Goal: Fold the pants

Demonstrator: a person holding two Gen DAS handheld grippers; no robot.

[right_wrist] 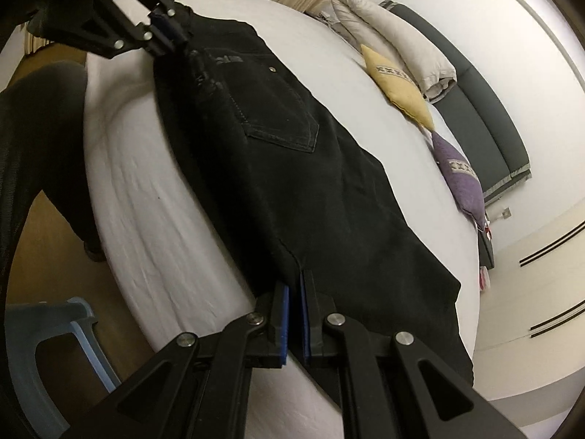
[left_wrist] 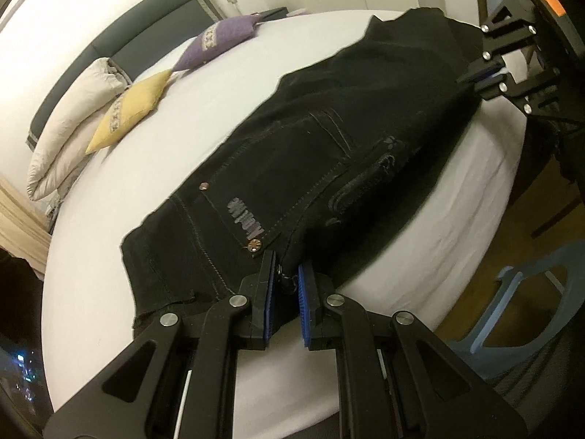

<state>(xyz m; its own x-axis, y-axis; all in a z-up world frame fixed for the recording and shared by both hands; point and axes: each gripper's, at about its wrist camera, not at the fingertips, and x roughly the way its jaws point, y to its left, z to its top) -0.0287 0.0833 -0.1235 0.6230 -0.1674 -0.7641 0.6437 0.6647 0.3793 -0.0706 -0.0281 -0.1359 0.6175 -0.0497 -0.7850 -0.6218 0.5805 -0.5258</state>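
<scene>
Left wrist view looks along the black jeans (left_wrist: 321, 153), which lie stretched along the near edge of a white-sheeted bed (left_wrist: 153, 168). Ahead of the left gripper (left_wrist: 286, 274) and to its left, the mattress is mostly bare sheet as far as the cushions; to its right the bed edge drops away to a wooden floor (left_wrist: 475, 256) where a pale blue plastic stool (left_wrist: 526, 311) stands close by. The left jaws are closed on the waist end of the jeans, the blue ribbed pads pinching dark cloth just below a copper rivet (left_wrist: 255, 245) and a pocket with worn grey lettering. At the far end of the garment the right gripper (left_wrist: 482, 73) clamps the leg end.

From the right wrist view, the right gripper (right_wrist: 295, 285) has its jaws pressed together on the hem edge of the jeans, and the left gripper (right_wrist: 172, 42) grips the waistband far ahead. The denim is matte black with pale stitching outlining a pointed back pocket (right_wrist: 281, 120). Beyond the jaws to the right lie a yellow cushion (right_wrist: 398, 84), a purple cushion (right_wrist: 460, 179), a rolled cream duvet (right_wrist: 395, 40) and a grey padded headboard (right_wrist: 486, 117). The sheet is softly wrinkled along the bed's side.
</scene>
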